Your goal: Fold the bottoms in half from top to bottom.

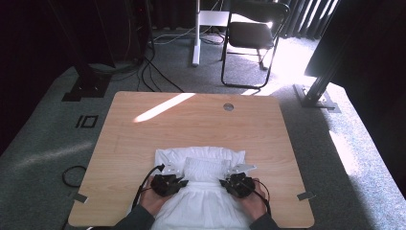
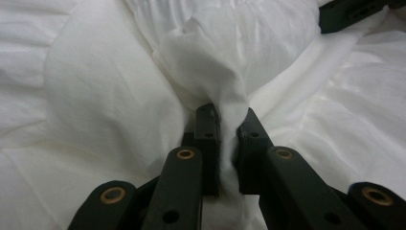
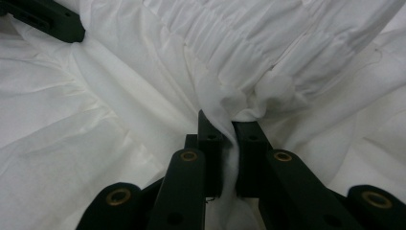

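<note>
Black claw point(image 2: 229, 124), brass-ringed screws; sleeves point(image 1: 136, 220) perhaps dark grey.

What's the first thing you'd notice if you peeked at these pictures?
A big white garment lying at the near edge of the wooden table, rumpled and bright. Two black tongs pinch it, the left tongs and the right tongs, each shut on a fold of the cloth near its gathered band. Beyond the table, a black chair stands on the grey carpet in a patch of sun.
</note>
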The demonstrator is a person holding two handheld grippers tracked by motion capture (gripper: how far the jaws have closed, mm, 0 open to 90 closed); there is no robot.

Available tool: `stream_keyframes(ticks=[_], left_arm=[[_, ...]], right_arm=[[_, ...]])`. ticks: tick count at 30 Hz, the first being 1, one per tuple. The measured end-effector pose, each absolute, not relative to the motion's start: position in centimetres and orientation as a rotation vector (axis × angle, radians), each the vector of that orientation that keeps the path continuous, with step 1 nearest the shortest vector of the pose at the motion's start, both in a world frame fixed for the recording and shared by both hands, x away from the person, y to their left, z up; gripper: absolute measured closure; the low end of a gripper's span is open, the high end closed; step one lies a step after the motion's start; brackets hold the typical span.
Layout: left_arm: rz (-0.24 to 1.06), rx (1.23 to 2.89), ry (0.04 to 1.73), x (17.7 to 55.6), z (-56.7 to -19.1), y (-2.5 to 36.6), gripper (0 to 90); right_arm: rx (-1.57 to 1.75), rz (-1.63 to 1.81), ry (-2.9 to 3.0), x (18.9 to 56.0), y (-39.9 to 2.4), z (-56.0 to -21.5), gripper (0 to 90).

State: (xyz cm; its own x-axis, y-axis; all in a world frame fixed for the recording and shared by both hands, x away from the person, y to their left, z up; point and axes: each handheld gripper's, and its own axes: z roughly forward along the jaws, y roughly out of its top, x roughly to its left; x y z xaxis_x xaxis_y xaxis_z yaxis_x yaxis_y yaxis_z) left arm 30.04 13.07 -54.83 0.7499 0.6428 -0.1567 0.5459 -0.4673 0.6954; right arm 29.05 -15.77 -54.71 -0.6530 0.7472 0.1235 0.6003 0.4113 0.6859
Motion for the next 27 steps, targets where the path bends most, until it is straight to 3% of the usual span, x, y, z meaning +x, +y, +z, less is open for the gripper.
stream_keyframes(ticks=[27], left_arm=[[0.410,2.271,0.965,43.9,-53.6,11.2,83.4]], right_arm=[[1.341,1.013,2.368,42.8,-14.1,-54.3,82.0]])
